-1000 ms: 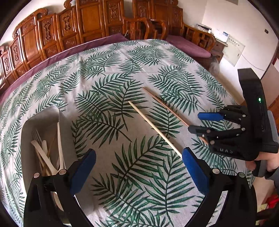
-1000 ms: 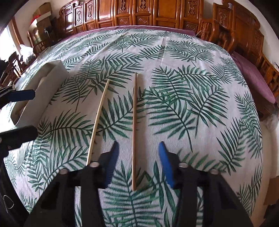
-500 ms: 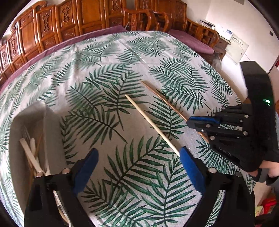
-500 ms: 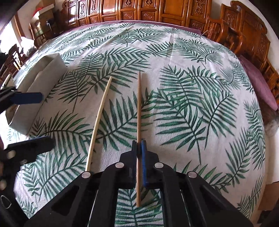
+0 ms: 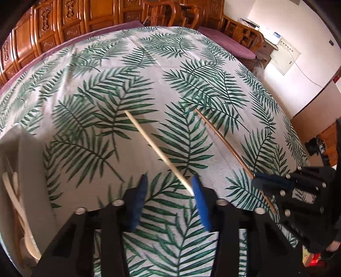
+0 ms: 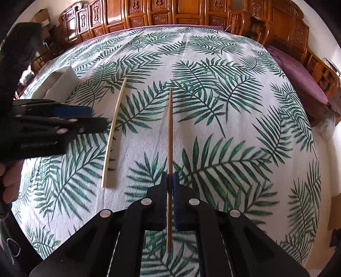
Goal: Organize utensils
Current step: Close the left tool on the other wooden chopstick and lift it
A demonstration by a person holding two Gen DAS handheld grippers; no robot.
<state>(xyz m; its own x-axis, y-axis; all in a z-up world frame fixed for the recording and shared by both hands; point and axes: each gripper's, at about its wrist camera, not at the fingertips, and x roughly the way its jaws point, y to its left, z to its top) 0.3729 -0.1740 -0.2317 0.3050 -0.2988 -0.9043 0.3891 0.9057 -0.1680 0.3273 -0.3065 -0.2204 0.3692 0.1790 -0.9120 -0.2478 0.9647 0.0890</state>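
Note:
Two chopsticks lie on the palm-leaf tablecloth. My right gripper (image 6: 170, 181) is shut on the darker brown chopstick (image 6: 169, 127), near its near end; it also shows in the left wrist view (image 5: 223, 138). The pale chopstick (image 5: 155, 147) lies beside it, also seen in the right wrist view (image 6: 113, 132). My left gripper (image 5: 168, 187) is open, partly narrowed, with the pale chopstick's near tip against its right pad. A white utensil box (image 5: 27, 176) at the left holds pale wooden utensils (image 5: 12, 191).
The round table's cloth (image 6: 213, 106) falls away at the right. Carved wooden chairs (image 6: 149, 15) ring the far side, with a purple cushion (image 6: 298, 72) at the right. The box also shows in the right wrist view (image 6: 61, 83).
My right gripper closed on the brown chopstick. My left gripper moved right toward the pale chopstick and its jaws narrowed around the chopstick's near tip.

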